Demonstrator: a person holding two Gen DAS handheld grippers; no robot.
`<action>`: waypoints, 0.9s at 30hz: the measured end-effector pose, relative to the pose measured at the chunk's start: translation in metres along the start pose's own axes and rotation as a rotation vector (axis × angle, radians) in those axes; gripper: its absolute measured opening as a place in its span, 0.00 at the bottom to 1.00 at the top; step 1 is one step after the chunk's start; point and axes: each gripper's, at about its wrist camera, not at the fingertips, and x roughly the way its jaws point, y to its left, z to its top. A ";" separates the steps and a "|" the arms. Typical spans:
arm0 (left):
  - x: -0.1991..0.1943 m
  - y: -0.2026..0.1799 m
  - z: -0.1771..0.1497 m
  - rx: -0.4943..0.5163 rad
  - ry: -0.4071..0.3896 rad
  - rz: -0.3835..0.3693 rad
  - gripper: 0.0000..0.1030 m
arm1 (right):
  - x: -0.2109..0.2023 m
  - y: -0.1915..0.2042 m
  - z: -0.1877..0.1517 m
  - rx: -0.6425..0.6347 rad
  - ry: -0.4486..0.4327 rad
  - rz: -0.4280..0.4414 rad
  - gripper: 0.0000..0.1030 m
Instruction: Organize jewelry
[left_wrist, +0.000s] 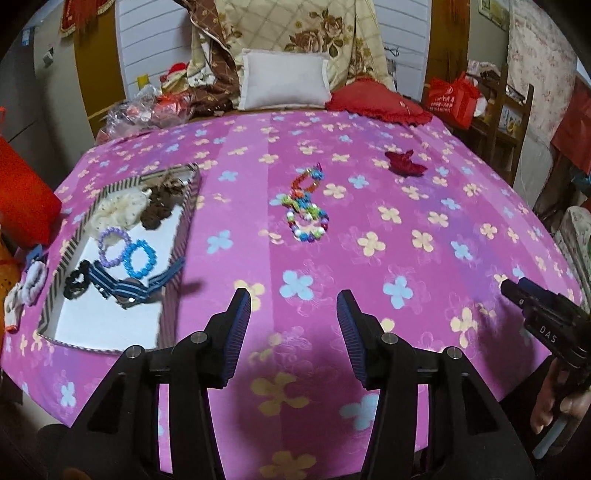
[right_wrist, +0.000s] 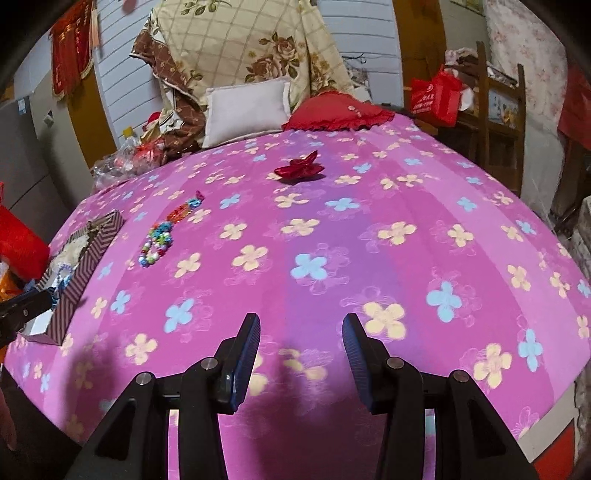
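Observation:
A striped box lies at the left on the pink flowered bedspread. In it are a purple bead bracelet, a blue bead bracelet, a black scrunchie, a blue striped band, and cream and brown scrunchies. Several multicoloured bead bracelets lie in a line mid-bed. Farther back sits a red fabric bow. My left gripper hovers open to the right of the box, nothing between its fingers. My right gripper is open and empty over bare bedspread.
A white pillow, a red cushion and folded quilts line the bed's far end. Plastic bags sit at the back left. White hair ties lie outside the box, left of it. A wooden rack with a red bag stands right.

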 end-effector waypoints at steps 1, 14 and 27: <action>0.002 -0.003 -0.001 0.004 0.007 -0.001 0.47 | 0.000 -0.002 -0.001 0.007 -0.004 -0.003 0.43; 0.009 -0.013 -0.010 0.033 0.030 -0.017 0.47 | 0.002 -0.003 -0.004 0.003 -0.026 -0.051 0.43; 0.031 -0.019 -0.008 0.060 0.068 -0.024 0.47 | 0.009 -0.008 0.002 0.034 0.002 -0.057 0.43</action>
